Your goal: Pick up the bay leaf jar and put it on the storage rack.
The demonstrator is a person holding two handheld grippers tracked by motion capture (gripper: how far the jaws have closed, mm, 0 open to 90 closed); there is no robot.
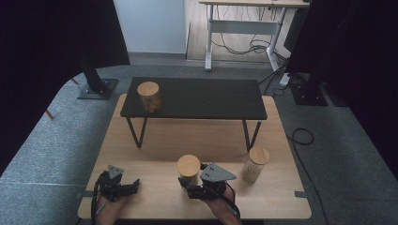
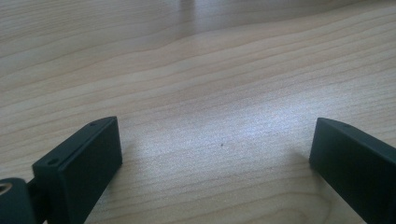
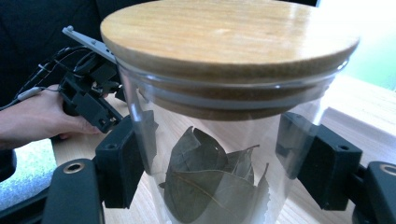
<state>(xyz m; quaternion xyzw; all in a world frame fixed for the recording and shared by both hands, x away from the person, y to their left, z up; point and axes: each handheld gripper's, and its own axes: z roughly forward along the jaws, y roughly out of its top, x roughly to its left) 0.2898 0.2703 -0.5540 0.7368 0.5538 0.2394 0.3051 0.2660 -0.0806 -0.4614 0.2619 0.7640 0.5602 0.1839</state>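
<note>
Now: my right gripper (image 3: 210,172) has both jaws pressed against the glass of the bay-leaf jar (image 3: 219,140), which stands at the near middle of the wooden table (image 1: 155,140). My left gripper (image 2: 215,158) rests wide open, holding nothing, near left. Judgement: grip sits below the wooden lid (image 3: 229,37); lift straight up, keeping the jar upright, squeezing firmly since glass is slippery.

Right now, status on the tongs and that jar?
Right tongs shut on leaf jar. Left tongs open, nothing between them. Second jar stands close on the right.
</note>
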